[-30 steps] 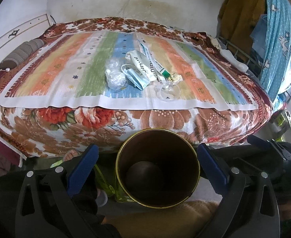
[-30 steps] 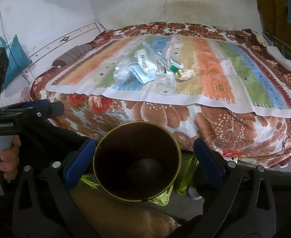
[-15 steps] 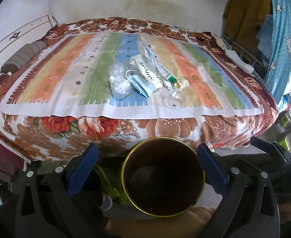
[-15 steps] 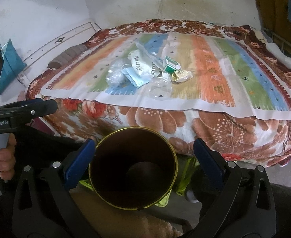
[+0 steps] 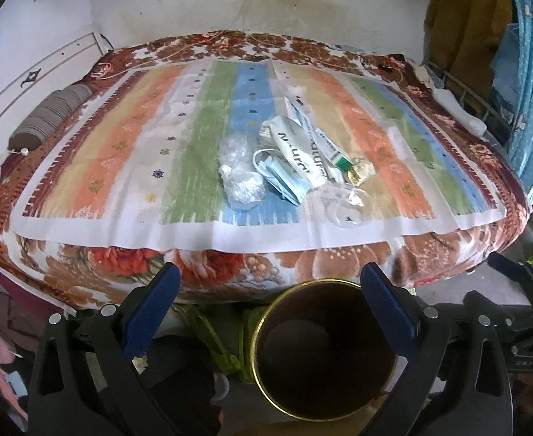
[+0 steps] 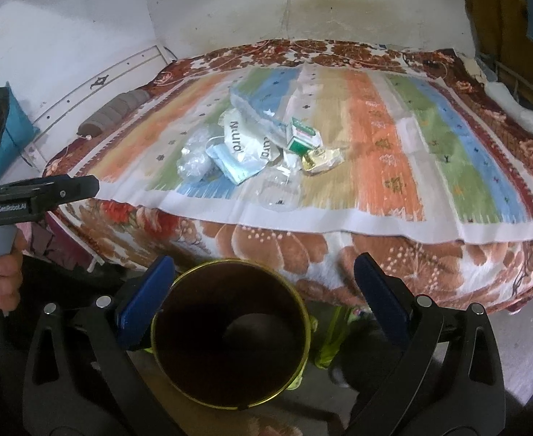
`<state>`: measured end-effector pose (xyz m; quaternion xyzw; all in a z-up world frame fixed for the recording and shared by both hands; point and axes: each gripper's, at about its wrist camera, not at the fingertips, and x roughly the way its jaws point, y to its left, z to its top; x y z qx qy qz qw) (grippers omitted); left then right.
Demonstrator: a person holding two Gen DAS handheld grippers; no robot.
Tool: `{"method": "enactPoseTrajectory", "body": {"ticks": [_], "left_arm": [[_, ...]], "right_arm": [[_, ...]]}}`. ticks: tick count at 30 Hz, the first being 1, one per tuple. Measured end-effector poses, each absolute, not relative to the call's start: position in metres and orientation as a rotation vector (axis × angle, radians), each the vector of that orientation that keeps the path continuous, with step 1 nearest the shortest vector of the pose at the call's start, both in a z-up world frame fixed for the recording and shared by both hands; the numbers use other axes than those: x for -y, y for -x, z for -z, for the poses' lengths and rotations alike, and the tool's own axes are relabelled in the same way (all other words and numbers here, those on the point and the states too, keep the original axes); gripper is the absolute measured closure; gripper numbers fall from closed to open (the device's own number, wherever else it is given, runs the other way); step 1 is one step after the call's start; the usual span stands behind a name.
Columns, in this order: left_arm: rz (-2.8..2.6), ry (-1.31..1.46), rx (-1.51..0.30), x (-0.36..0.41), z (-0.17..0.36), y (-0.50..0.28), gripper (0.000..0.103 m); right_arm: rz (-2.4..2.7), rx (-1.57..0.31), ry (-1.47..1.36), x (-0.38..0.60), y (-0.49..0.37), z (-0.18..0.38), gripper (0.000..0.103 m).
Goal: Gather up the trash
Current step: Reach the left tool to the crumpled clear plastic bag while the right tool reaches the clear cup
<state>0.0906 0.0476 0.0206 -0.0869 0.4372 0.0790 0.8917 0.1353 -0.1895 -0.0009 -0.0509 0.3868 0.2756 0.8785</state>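
A pile of trash lies mid-bed on a striped mat (image 5: 121,167): crumpled clear plastic (image 5: 239,178), a blue face mask (image 5: 279,176), a white printed pouch (image 5: 299,150), a green-white box (image 5: 333,150), a gold wrapper (image 5: 361,173) and a clear plastic cup (image 5: 346,206). The pile also shows in the right wrist view, with the pouch (image 6: 246,145) and box (image 6: 301,138). A brown bin with a gold rim (image 5: 357,327) (image 6: 201,309) stands on the floor at the bed's near side. My left gripper (image 5: 268,276) and right gripper (image 6: 263,265) hover above it, both open with nothing between the fingers.
A grey bolster (image 5: 48,116) lies at the bed's left edge. Blue cloth (image 5: 528,72) and a wire rack hang at the right. Yellow-green straps (image 5: 226,341) lie on the floor beside the bin. The left gripper's frame (image 6: 48,189) and a hand (image 6: 5,279) fill the left.
Both grippers have risen and moved toward the bed, so the bin sits lower in each view and the trash pile looks nearer. The jaws stayed open.
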Motion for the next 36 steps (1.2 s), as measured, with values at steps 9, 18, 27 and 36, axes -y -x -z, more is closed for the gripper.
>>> {"method": "enactPoseTrajectory", "body": {"ticks": [9, 18, 27, 36], "left_arm": [[-0.178, 0.263, -0.968, -0.079, -0.016, -0.123, 0.006], [-0.176, 0.352, -0.999, -0.107, -0.008, -0.160, 0.006], [-0.134, 0.364, -1.030, -0.116, 0.005, -0.186, 0.006], [-0.142, 0.376, -1.054, -0.128, 0.015, -0.201, 0.008]], "right_arm": [[-0.529, -0.793, 0.143, 0.184, -0.159, -0.004, 0.014], [-0.524, -0.833, 0.192, 0.170, -0.189, 0.001, 0.013], [-0.545, -0.906, 0.189, 0.161, -0.216, 0.009, 0.013], [-0.551, -0.986, 0.193, 0.151, -0.247, 0.022, 0.014]]}}
